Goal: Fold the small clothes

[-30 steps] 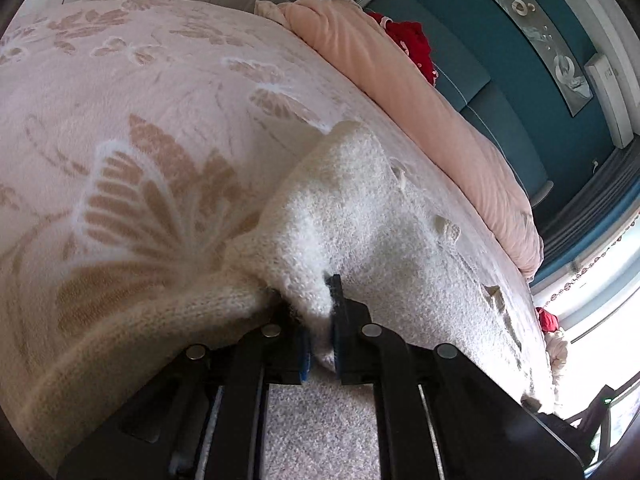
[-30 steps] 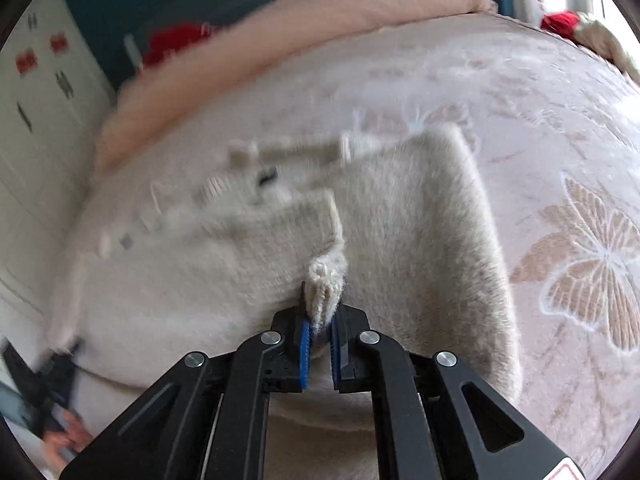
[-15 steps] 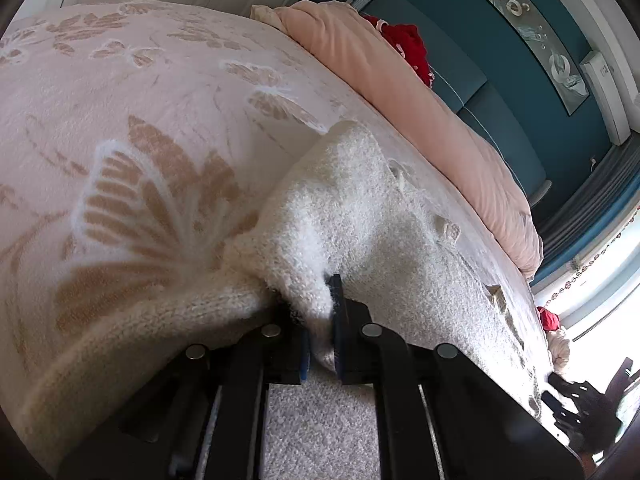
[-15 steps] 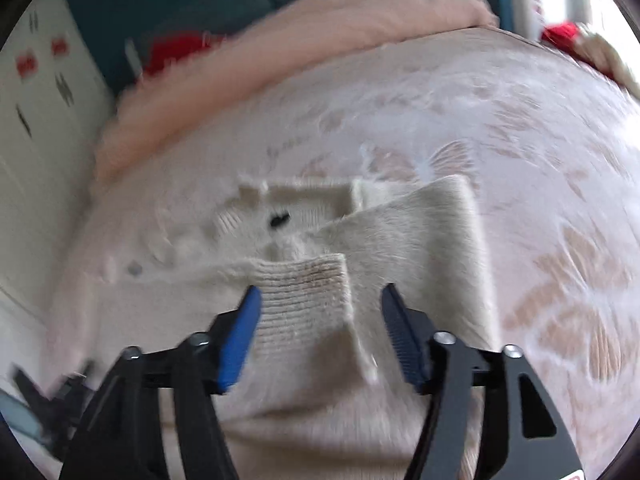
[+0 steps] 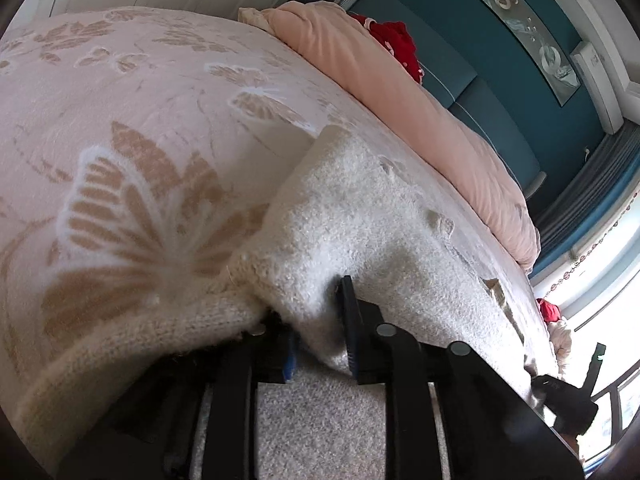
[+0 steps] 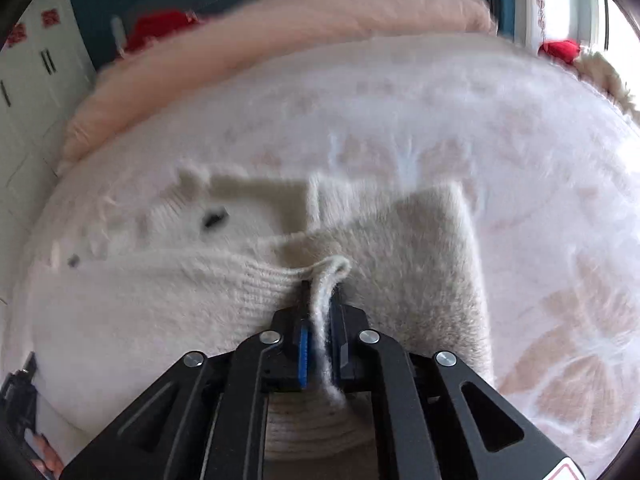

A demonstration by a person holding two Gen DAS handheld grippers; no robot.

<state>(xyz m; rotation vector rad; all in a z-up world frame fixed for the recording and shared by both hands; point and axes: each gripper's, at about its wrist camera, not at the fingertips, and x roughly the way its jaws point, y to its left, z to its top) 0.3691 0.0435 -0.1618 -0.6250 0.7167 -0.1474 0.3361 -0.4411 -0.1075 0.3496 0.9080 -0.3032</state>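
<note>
A fluffy cream sweater (image 5: 360, 208) lies spread on the bed, one sleeve folded across its body (image 6: 420, 248). My left gripper (image 5: 314, 312) sits at the sweater's near edge. Its jaws are opening, and a thick fold of the knit still fills the gap and touches both pads. My right gripper (image 6: 321, 292) is closing its jaws on a thin upright fold at the ribbed cuff (image 6: 256, 292), pinched between the blue pads. The right wrist view is blurred by motion.
The sweater rests on a pink floral blanket (image 5: 120, 120) that covers the bed. A rolled peach duvet (image 5: 400, 88) and a red garment (image 5: 396, 40) lie at the teal headboard (image 5: 500, 92). White cupboards (image 6: 32, 80) stand at the left. A bright window is on the right.
My right gripper let go of the sleeve end, opened wide, shifted sideways and closed again on the cuff edge. My left gripper's jaws have spread a little around the fold.
</note>
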